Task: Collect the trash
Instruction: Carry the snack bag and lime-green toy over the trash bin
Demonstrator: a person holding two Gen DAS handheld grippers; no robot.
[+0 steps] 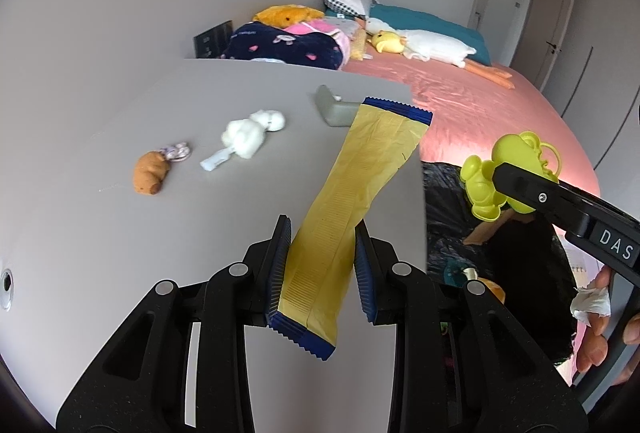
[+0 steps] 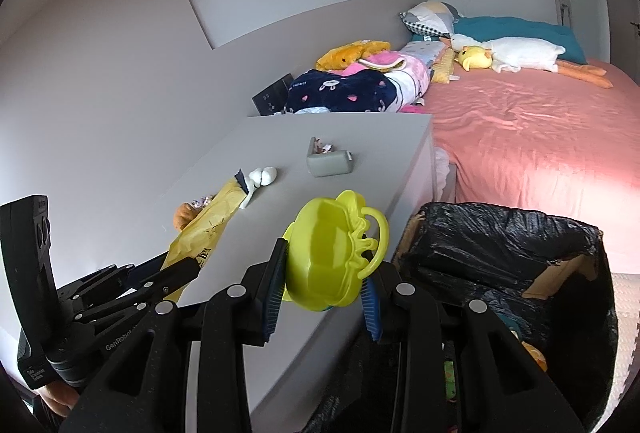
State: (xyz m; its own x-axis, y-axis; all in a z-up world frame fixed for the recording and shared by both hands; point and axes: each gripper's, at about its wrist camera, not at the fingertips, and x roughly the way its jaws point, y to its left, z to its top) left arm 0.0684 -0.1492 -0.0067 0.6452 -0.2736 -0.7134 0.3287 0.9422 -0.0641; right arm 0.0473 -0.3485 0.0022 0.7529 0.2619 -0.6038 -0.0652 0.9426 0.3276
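My left gripper (image 1: 322, 265) is shut on a long yellow wrapper with blue ends (image 1: 352, 201), held above the grey cabinet top (image 1: 120, 253); the wrapper also shows in the right wrist view (image 2: 208, 229). My right gripper (image 2: 324, 281) is shut on a lime-green plastic toy piece (image 2: 332, 253), held near the cabinet's edge beside the black-lined trash box (image 2: 500, 253). The toy also shows in the left wrist view (image 1: 504, 177). On the cabinet lie white crumpled tissue (image 1: 252, 137), a small brown plush piece (image 1: 150, 173) and a crumpled candy wrapper (image 1: 176, 152).
A grey L-shaped block (image 2: 328, 161) sits near the cabinet's far edge. The pink bed (image 2: 540, 137) with plush toys and pillows lies to the right. The trash box (image 1: 480, 233) stands on the floor between cabinet and bed, with some items inside.
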